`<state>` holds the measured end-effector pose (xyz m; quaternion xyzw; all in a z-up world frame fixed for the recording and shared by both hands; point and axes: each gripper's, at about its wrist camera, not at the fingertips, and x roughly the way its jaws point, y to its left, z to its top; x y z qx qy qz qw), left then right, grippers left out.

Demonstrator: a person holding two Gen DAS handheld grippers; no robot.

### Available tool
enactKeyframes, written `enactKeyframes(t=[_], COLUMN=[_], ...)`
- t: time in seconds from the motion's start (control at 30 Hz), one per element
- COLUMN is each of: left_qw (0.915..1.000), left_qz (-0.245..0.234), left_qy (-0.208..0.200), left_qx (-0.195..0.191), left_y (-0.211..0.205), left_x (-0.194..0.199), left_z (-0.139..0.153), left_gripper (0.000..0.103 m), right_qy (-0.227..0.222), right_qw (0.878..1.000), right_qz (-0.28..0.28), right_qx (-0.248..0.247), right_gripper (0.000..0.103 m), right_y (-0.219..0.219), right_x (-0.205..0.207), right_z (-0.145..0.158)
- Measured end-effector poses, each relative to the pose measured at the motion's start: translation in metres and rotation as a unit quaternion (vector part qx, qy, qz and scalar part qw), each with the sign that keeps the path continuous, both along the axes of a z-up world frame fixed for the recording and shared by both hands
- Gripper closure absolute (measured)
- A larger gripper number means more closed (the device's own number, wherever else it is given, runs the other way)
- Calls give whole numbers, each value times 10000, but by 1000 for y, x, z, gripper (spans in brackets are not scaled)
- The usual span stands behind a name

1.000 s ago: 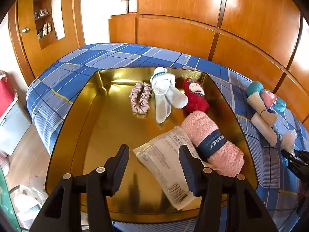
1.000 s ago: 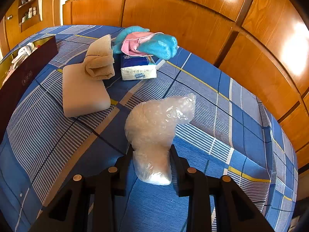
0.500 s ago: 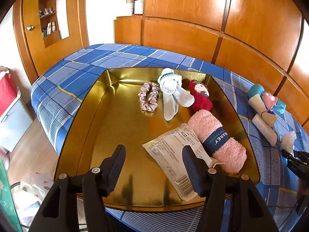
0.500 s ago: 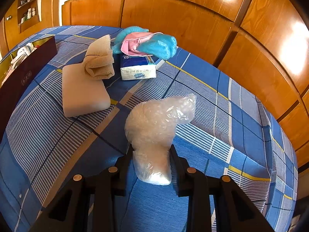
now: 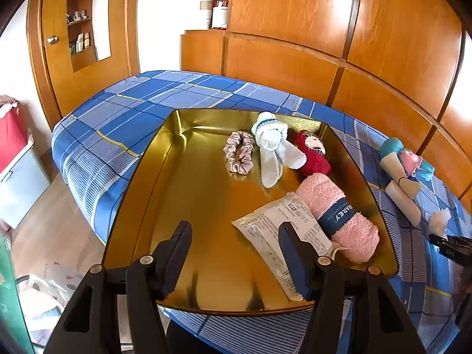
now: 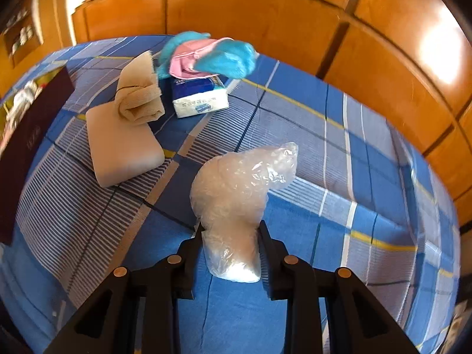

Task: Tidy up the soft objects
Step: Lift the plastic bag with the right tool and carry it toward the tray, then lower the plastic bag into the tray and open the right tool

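Note:
A gold tray [image 5: 188, 194] lies on the blue plaid bed. It holds a pink scrunchie [image 5: 239, 155], a white sock bundle [image 5: 273, 150], a red plush doll [image 5: 313, 156], a rolled pink towel [image 5: 336, 215] and a flat white packet [image 5: 280, 230]. My left gripper [image 5: 233, 253] is open and empty above the tray's near edge. My right gripper [image 6: 230, 253] is shut on a clear plastic bag of white stuffing [image 6: 236, 197], which hangs lifted above the bed.
On the bed by the right gripper lie a beige folded cloth [image 6: 124, 150], a beige rolled towel [image 6: 138, 100], a tissue pack [image 6: 200, 100] and blue and pink fluffy items [image 6: 212, 56]. The tray's dark side [image 6: 26, 147] is at left. Wooden wall panels stand behind.
My left gripper has drawn back and up from the tray, still open. My right gripper has lifted and turned with the bag; its view is now blurred.

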<state>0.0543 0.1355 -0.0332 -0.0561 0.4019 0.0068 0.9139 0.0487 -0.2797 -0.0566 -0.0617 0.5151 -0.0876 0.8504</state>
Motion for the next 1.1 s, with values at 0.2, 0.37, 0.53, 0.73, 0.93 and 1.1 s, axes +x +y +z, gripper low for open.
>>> enactKeyframes(t=[0.2,0.37,0.53,0.73,0.93,1.1], left_qw=[9999,9999,9999,9998,9996,9988], left_qz=[75,91,132,177,250,454], left_qy=[-108,-72,-103,-89,-129,-167], left_qx=[13,-16,-17,-13,-24,-81], left_y=[6,9,13,19,27,42], left_x=[-2,-1,-3,-3,-7,-7], left_z=[3,1,2,1,1,3], left_gripper=[41,41,41,41,41,41], right_qy=[-422,-686,-804,-744,-617,-398], right_qw=[9987,9939,9830,9673,9572,9476], right_qz=[172,775,1556,2267,2563,2837], right_qx=[234,385,559,859,1194,1411], right_gripper=[74,74,74,74,74,74], right_y=[17,57,113,173,213,249], right_x=[-5,0,8,16,24,38], right_z=[31,55,67,70,66,58])
